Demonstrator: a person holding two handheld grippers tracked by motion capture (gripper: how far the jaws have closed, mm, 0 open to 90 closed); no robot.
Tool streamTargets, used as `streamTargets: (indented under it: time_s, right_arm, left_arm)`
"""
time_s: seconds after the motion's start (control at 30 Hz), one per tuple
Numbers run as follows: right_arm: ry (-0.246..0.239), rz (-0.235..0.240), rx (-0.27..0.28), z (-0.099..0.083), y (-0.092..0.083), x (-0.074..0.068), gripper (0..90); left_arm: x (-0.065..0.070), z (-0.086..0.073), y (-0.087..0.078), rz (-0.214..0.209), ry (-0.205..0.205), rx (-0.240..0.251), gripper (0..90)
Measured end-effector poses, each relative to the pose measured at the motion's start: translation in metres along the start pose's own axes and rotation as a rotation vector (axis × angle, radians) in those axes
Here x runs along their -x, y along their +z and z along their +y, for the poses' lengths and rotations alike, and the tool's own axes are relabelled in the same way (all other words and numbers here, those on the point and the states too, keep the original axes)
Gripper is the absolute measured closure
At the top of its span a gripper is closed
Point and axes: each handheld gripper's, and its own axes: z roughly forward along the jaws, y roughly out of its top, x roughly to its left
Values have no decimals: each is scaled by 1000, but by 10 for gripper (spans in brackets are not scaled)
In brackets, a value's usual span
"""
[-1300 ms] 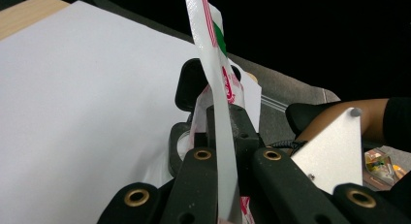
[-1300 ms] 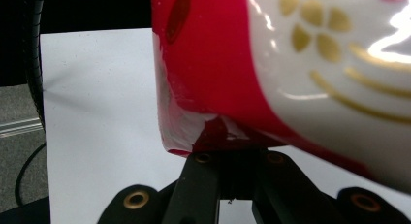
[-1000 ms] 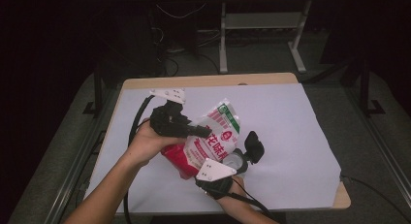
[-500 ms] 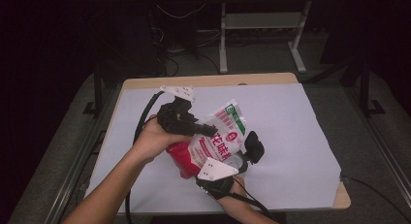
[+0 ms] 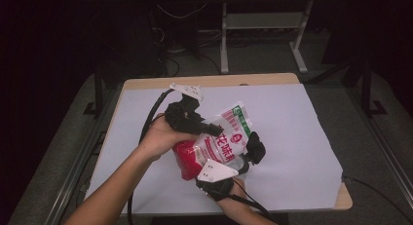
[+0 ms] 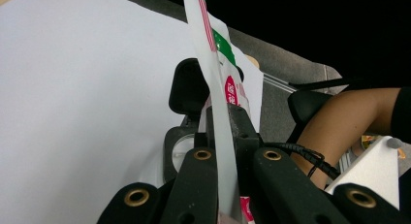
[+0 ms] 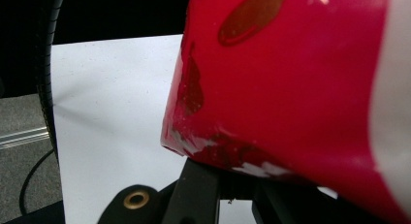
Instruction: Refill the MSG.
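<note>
A snack bag [image 5: 229, 137], white with a green top band and a red bottom, hangs tilted over the white table sheet [image 5: 302, 132]. My left gripper [image 5: 216, 130] comes in from the left and is shut on the bag's side edge; in the left gripper view the thin edge [image 6: 213, 73] runs between the closed jaws [image 6: 223, 122]. My right gripper [image 5: 246, 157] is below and to the right, at the bag's lower end. The red bottom [image 7: 291, 78] sits pinched in the right gripper [image 7: 237, 185].
The white sheet covers a wooden table whose bare rim [image 5: 219, 81] shows at the back. Black cables trail from both grippers toward the front edge. A metal frame [image 5: 263, 20] stands on the dark floor behind the table.
My left gripper and the bag's top have shifted slightly to the right. The right gripper has stayed in place.
</note>
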Motion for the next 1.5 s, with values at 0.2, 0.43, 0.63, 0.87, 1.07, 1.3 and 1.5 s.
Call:
streamTargets:
  time_s: [0.2, 0.43, 0.63, 0.87, 1.07, 1.3, 1.5]
  right_arm:
    - [14, -10, -9, -1, 0, 1, 899]
    - [28, -2, -7, -1, 1, 2, 899]
    - [32, -2, -9, -1, 2, 2, 899]
    - [27, -5, -10, -2, 2, 2, 899]
    - [29, -3, -13, -1, 3, 2, 899]
    - [31, -5, -11, -1, 2, 2, 899]
    - [27, -7, -9, -1, 2, 2, 900]
  left_arm:
    - [0, 2, 3, 14, -14, 2, 900]
    - [-2, 3, 6, 19, -25, -12, 900]
    - [-1, 4, 9, 25, -26, -19, 900]
    - [-2, 7, 12, 27, -15, -35, 900]
    - [0, 9, 15, 35, -12, -47, 900]
    - [2, 12, 18, 42, -4, -61, 900]
    - [3, 15, 22, 47, 5, -79, 900]
